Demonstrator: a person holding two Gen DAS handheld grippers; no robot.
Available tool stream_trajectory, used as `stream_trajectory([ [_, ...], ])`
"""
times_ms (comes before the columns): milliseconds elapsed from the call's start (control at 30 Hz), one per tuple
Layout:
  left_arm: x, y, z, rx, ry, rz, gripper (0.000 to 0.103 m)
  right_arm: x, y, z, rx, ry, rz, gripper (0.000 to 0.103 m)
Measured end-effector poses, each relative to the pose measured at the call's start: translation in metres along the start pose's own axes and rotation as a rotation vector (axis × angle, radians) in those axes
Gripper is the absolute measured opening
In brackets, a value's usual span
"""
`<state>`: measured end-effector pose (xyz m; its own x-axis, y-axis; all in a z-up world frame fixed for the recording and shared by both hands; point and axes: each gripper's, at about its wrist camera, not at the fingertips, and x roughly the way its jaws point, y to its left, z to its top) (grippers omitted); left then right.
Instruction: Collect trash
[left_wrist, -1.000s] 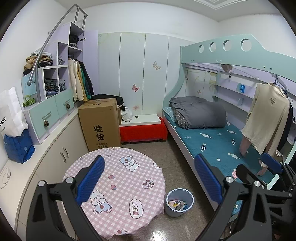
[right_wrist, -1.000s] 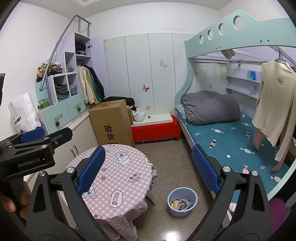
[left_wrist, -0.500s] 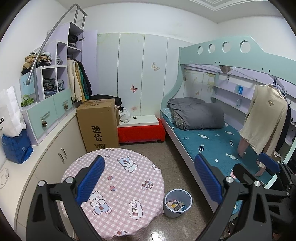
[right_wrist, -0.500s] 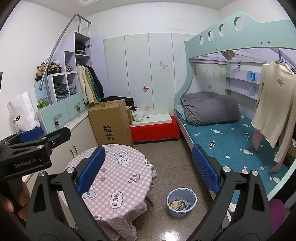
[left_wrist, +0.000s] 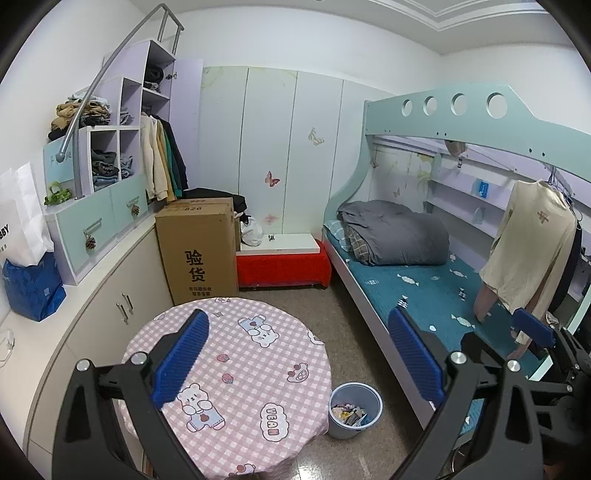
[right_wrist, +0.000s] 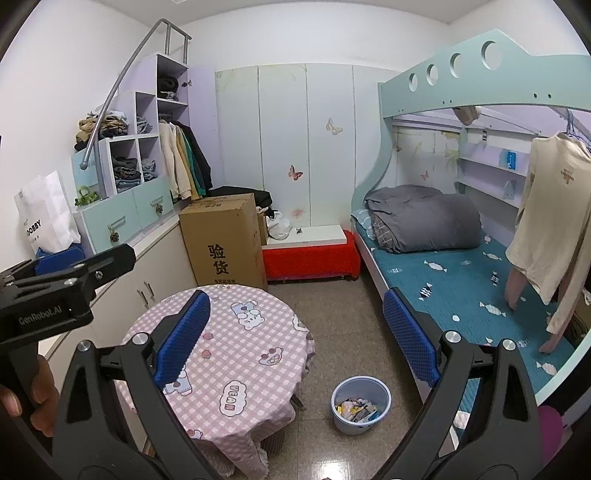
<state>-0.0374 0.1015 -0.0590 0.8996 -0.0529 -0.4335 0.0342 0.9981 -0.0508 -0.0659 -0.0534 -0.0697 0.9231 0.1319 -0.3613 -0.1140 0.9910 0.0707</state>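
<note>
A pale blue bin (left_wrist: 354, 409) (right_wrist: 361, 404) with mixed wrappers inside stands on the floor between the round table and the bunk bed. The round table (left_wrist: 236, 373) (right_wrist: 229, 354) wears a pink checked cloth with bear prints and carries no loose trash that I can see. My left gripper (left_wrist: 299, 362) hangs high above the table's right side, open and holding nothing. My right gripper (right_wrist: 295, 339) is also raised, open and holding nothing. A hand (right_wrist: 22, 402) grips the left tool at the left edge of the right wrist view.
A bunk bed (left_wrist: 424, 288) with a grey quilt fills the right side. A tall cardboard box (left_wrist: 199, 251) and a red low bench (left_wrist: 284, 266) stand at the back. Cabinets (left_wrist: 110, 306) with bags run along the left wall. A cream shirt (left_wrist: 528, 243) hangs from the bunk.
Both views have drifted slightly; the scene sits a little further left in the left wrist view. Both grippers stay open and hold nothing.
</note>
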Motion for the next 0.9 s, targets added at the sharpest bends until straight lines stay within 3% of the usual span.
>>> stream_trajectory([
  [900, 0.022, 0.009, 0.007, 0.013, 0.017, -0.027, 0.096, 0.019, 0.004, 0.003, 0.024, 0.001, -0.028, 0.094],
])
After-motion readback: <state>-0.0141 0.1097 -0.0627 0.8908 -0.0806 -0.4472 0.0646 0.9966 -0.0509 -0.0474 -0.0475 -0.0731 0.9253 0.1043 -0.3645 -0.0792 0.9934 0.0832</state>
